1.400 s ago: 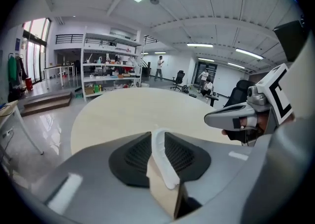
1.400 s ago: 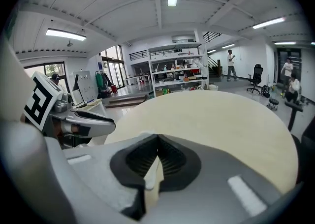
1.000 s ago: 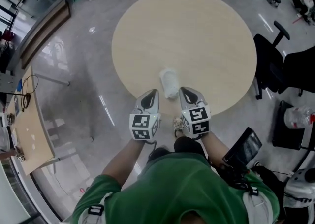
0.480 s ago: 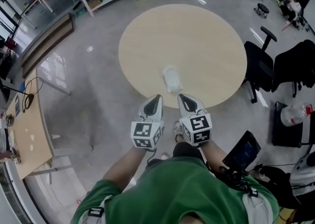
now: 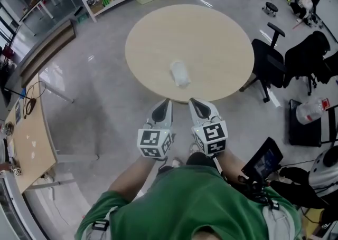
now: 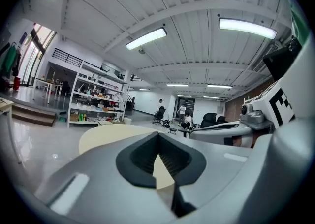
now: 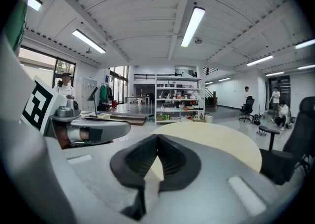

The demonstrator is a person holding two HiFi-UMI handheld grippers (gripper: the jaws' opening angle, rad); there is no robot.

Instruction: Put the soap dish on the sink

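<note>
While both tongs hang side by side just off the table's near edge, neither holds anything. Left gripper (image 5: pixel 164 102): jaws fully together, empty. A pale translucent item, likely the soap dish (image 5: pixel 179 73), lies on the table (image 5: pixel 216 33) close to the near edge, about mid-width, apart from both tips. Right gripper (image 5: pixel 194 101): same, jaws together, empty. No sink in any view.

Risks:
- Going in unopened would just shove the dish across the top.
- The dish looks smooth and shallow, so a rim pinch may slip.
- Office chair (image 5: pixel 266 60) at the right edge could snag the carry.
</note>
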